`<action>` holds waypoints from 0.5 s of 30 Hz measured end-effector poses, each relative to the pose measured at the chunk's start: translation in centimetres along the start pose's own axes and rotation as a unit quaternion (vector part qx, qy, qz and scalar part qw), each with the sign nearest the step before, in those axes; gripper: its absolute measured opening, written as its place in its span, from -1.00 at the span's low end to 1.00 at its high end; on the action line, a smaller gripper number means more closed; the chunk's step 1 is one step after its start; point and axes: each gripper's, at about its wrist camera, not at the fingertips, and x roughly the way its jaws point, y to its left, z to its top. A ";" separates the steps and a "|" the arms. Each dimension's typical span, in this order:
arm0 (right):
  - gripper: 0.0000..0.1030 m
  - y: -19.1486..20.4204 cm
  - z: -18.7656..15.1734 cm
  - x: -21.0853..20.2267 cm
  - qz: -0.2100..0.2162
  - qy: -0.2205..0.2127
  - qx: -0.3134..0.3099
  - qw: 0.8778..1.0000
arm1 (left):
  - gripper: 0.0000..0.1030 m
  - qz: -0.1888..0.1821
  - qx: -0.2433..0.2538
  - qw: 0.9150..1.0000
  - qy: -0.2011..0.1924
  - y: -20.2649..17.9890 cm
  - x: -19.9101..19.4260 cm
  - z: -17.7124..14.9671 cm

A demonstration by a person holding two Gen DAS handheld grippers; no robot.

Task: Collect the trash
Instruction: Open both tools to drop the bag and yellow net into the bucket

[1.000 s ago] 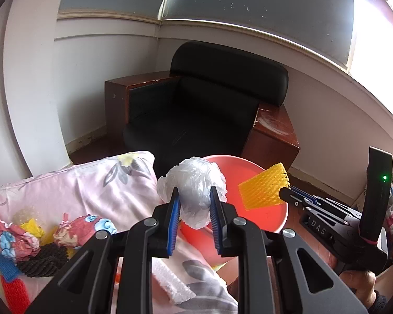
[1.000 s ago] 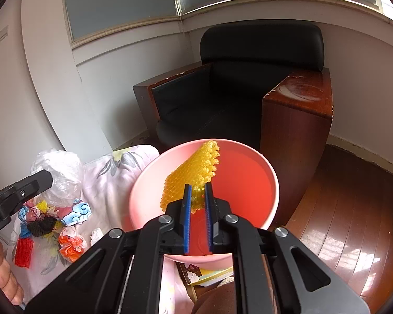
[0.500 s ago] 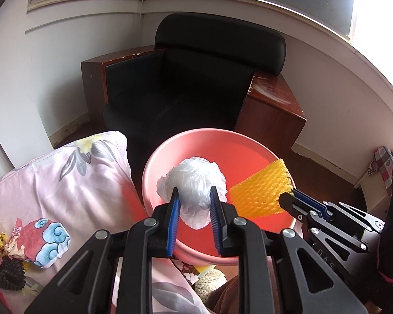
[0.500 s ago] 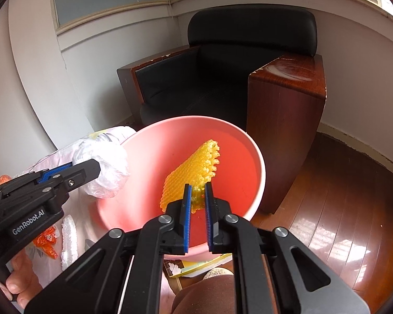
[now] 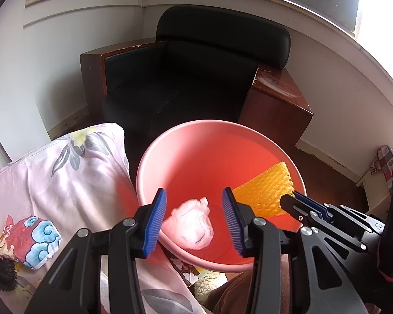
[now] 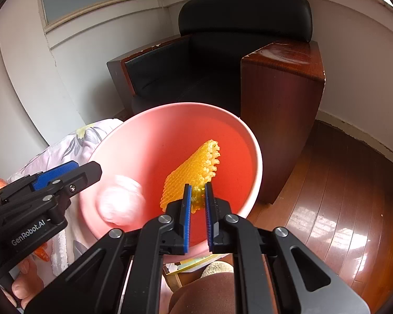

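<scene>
A pink basin (image 5: 154, 162) (image 6: 256, 162) stands below both grippers. My left gripper (image 5: 194, 221) is open over its near rim. A crumpled white plastic bag (image 5: 194, 227) is loose between the spread fingers, inside the basin; it appears blurred in the right wrist view (image 6: 119, 202). My right gripper (image 6: 197, 198) is shut on a yellow foam net (image 6: 194, 172) and holds it over the basin. The net also shows in the left wrist view (image 5: 264, 191), with the right gripper (image 5: 288, 198) at the basin's right rim.
A pink floral pillow (image 5: 65, 172) lies left of the basin with wrappers (image 5: 31, 238) on it. A black armchair (image 5: 196, 78) with wooden arms (image 6: 280, 104) stands behind. Wooden floor (image 6: 340, 196) is to the right.
My left gripper has opened and let go of the white plastic bag, which has dropped into the basin. Both grippers have moved forward over the basin. The right gripper still holds the net.
</scene>
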 end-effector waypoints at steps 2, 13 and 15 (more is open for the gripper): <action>-0.80 -0.1 -0.1 0.4 0.015 0.007 0.002 1.000 | -0.08 -0.001 0.001 1.000 -0.004 0.0 -0.3 0.0; -0.35 0.2 -0.2 -0.2 0.024 0.001 0.001 1.000 | 0.04 -0.002 0.003 1.000 -0.025 -0.1 -2.3 0.1; -0.35 0.2 -0.2 -0.6 0.021 -0.003 0.000 1.000 | 0.04 0.000 0.002 1.000 -0.029 -0.1 -2.7 0.0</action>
